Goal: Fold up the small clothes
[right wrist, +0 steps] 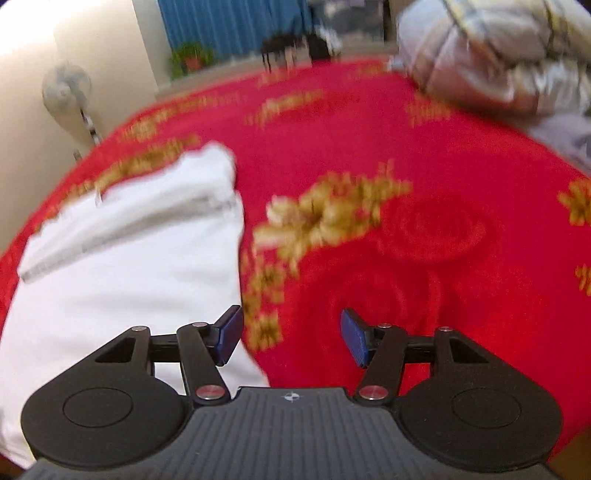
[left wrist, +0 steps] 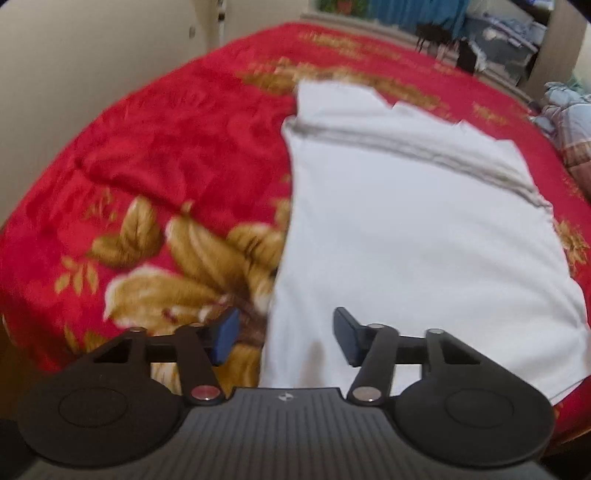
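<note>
Left wrist view: my left gripper [left wrist: 285, 336] hangs low over the near edge of a white garment [left wrist: 413, 236], its jaws spread wide and holding nothing. The left blue pad [left wrist: 226, 339] sits over the red floral blanket [left wrist: 166, 155], and the right pad [left wrist: 345, 338] sits over the white cloth, so the garment's left edge runs up between them. The garment lies flat on the blanket, spreading away and to the right, with a grey striped band [left wrist: 406, 147] crossing its far part and a jagged far edge beyond that. Whether the pads touch the cloth I cannot tell. A plaid bundle [left wrist: 569, 122] lies at the far right edge of the bed.

In the right wrist view, my right gripper [right wrist: 291, 338] also has its jaws spread apart and empty. The same white garment [right wrist: 122, 266] lies to the left here, its right edge passing just beside my left pad [right wrist: 231, 338], while the right pad [right wrist: 354, 341] hangs over bare red blanket [right wrist: 443, 258]. The grey band [right wrist: 129, 225] shows across the garment's far part. Farther off, a plaid pile of bedding [right wrist: 498, 51] rests on the blanket at the upper right, a standing fan [right wrist: 68, 92] is by the wall at left, and a potted plant [right wrist: 190, 57] stands before a blue curtain [right wrist: 229, 26]. Both views are blurred.
</note>
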The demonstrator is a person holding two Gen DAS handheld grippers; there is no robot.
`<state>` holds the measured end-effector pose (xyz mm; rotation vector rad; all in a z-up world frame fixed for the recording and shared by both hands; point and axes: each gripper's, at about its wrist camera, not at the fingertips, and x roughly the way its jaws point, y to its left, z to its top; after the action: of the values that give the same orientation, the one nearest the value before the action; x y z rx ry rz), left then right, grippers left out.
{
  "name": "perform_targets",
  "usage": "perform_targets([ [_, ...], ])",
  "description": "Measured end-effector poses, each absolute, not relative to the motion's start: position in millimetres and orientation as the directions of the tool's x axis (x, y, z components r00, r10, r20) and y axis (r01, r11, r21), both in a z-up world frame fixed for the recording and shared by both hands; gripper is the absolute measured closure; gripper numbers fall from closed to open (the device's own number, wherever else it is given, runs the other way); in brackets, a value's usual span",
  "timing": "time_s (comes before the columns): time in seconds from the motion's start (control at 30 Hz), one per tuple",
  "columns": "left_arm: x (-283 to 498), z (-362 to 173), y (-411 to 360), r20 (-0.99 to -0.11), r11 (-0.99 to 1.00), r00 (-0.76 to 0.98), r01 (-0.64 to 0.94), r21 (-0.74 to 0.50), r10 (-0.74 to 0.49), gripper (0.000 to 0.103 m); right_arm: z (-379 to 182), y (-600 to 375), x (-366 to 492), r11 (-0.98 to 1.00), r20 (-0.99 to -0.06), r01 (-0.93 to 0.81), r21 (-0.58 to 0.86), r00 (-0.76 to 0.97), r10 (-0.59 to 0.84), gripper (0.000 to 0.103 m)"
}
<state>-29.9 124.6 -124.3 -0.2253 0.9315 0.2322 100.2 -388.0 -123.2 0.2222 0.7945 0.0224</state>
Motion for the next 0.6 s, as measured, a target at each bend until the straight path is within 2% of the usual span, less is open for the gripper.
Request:
perform_targets([
  [0.1, -31, -135, 139, -0.851, 0.935, 0.523, -0.323, -0.148, 0.046, 0.062, -132, -385, 101, 0.968, -0.751, 0.058, 0.246, 0.643, 0.153, 0.046],
  [0.2, -34, -141, 142, -0.874, 0.933, 0.486, -0.326, -0.153, 0.026, 0.065, -140, -378, 102, 0.970, -0.786, 0.042, 0.241, 0.595, 0.170, 0.051],
  [0.27, -34, -142, 140, -0.879, 0.934, 0.477, -0.317, -0.161, 0.010, 0.065, -143, -375, 102, 0.970, -0.799, 0.032, 0.243, 0.574, 0.181, 0.062],
  [0.37, -33, -142, 140, -0.881, 0.938, 0.472, -0.310, -0.157, 0.008, 0.066, -149, -371, 104, 0.973, -0.824, 0.020, 0.232, 0.535, 0.185, 0.063],
  [0.53, -31, -145, 142, -0.883, 0.935, 0.470, -0.309, -0.172, -0.007, 0.081, -156, -364, 104, 0.984, -0.849, -0.012, 0.180, 0.503, 0.161, 0.063],
  [0.6, -31, -144, 141, -0.881, 0.936, 0.473, -0.305, -0.175, -0.011, 0.088, -155, -363, 103, 0.984, -0.850, -0.018, 0.177, 0.501, 0.162, 0.069],
])
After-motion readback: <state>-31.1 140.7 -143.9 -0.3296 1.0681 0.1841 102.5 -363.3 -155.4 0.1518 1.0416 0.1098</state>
